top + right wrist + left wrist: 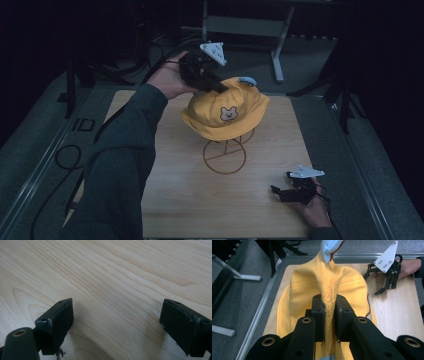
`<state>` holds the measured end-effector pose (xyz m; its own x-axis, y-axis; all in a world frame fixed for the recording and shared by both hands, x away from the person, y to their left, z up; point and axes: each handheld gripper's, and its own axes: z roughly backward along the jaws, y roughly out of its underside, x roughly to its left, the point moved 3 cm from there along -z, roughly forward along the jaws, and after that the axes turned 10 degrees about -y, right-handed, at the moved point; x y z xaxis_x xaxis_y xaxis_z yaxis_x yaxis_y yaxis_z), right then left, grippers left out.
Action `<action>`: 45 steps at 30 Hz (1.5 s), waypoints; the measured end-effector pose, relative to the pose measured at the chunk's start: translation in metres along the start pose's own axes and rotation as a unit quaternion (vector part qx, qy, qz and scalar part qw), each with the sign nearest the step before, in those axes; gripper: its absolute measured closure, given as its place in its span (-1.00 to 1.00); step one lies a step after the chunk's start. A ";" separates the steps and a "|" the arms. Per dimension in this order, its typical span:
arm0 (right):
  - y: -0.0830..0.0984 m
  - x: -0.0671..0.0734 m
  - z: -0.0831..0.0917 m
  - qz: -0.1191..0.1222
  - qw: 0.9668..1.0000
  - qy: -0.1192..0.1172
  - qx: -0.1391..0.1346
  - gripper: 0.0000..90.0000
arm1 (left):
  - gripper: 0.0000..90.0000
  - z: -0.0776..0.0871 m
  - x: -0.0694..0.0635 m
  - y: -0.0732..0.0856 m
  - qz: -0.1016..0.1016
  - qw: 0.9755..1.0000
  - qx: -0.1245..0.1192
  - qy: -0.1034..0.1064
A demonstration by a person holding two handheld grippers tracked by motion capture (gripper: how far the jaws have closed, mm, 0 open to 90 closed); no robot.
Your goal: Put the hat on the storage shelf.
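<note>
Black jaws of my left hand-held gripper (329, 315) pinch a fold of the yellow hat (329, 287), which sits on a wire stand (225, 155) mid-surface. My right hand-held gripper (287, 192) rests wide open, holding nothing. I judge the hat is being lifted off; next comes a clean upward pull.

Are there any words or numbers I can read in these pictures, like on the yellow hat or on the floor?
"ID": pale letters on the floor left of the table in the high view; nothing more can be made out there.
Hat: no words, only a small bear face patch.
Left gripper, shut on a fold of the hat: no lettering.
Right gripper, jaws apart over bare wood: no lettering.
</note>
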<state>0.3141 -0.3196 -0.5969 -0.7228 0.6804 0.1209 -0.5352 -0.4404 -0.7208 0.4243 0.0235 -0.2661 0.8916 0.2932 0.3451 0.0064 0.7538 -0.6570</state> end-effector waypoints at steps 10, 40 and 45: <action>0.000 0.000 0.000 0.000 1.000 0.000 0.000 -0.74 | 0.74 -0.020 -0.004 -0.004 -0.002 1.000 0.008 0.015; 0.000 0.000 0.000 -0.001 1.000 -0.001 0.000 -0.74 | 0.53 -0.069 -0.014 -0.007 0.005 0.999 0.045 -0.005; 0.000 0.000 0.000 0.000 1.000 -0.001 -0.001 -0.74 | 0.48 -0.077 -0.017 -0.006 0.007 0.999 0.051 0.001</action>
<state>0.3140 -0.3195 -0.5969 -0.7231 0.6799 0.1217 -0.5348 -0.4396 -0.7217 0.4444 -0.0314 -0.3195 0.8920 0.3030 0.3355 -0.0519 0.8059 -0.5898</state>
